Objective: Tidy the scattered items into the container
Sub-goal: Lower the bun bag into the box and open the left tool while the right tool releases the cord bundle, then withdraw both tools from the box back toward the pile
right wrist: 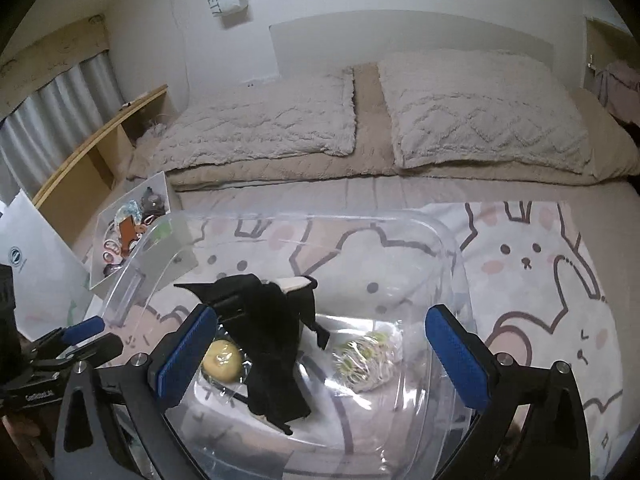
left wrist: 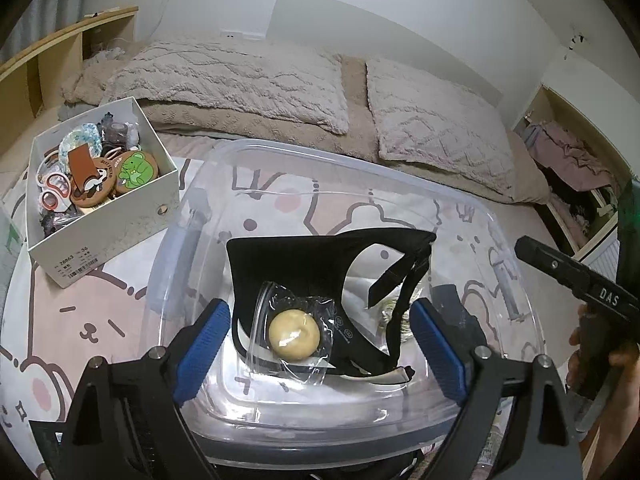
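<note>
The clear container (left wrist: 280,152) is sitting on the bed (right wrist: 520,280), holding a black mask (left wrist: 304,272), a wrapped yellow pastry (left wrist: 294,334) lying on the mask, and a crinkly wrapped packet (right wrist: 366,364) beside them. The left gripper (left wrist: 320,344) is hovering over the container with its jaws spread, grasping nothing. The right gripper (right wrist: 324,360) is likewise hanging released above it. A white box (left wrist: 108,236) of trinkets is standing just beside the container.

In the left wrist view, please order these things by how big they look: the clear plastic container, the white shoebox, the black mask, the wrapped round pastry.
1. clear plastic container
2. white shoebox
3. black mask, close to the shoebox in apparent size and nearer the camera, so this order is unsure
4. wrapped round pastry
</note>
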Demonstrator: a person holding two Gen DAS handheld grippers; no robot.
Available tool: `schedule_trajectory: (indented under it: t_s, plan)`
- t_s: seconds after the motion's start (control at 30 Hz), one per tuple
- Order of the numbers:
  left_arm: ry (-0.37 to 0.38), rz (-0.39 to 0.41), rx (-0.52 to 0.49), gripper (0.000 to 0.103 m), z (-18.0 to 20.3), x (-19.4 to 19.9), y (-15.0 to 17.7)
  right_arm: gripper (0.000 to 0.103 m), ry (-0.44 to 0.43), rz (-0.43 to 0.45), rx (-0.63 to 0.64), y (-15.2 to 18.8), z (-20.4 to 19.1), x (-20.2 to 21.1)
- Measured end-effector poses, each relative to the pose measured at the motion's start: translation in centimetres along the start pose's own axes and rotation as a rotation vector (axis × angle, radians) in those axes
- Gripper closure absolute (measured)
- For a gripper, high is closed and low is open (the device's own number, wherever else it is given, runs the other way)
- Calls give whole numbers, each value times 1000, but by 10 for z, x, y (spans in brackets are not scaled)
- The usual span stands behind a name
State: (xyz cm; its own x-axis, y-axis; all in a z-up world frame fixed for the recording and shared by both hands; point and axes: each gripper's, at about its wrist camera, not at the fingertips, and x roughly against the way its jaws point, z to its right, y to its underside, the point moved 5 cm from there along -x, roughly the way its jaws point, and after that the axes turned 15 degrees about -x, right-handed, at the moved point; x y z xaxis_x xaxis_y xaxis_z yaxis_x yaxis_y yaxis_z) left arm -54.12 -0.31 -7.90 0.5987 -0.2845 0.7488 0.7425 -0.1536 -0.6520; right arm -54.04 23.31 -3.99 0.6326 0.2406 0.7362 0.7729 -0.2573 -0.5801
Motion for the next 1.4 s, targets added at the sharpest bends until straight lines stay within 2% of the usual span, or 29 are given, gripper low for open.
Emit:
schedule_trajectory:
  t_s: [0.07, 0.23, 0.97, 1.4]
  plan:
    - [-1, 0, -5, 4, 1, 1, 0, 0, -2, 0, -4, 3, 0, 2]
    - [-8, 5, -17, 0, 4, 4, -2, 0, -16, -9, -9, 9, -1, 6]
    - [-24, 54, -39, 0, 23, 35, 0, 0, -22, 15, -15, 38, -3, 49]
    - [-48, 94, -14, 0, 29, 76, 24, 0, -38, 38, -6, 69, -8, 86]
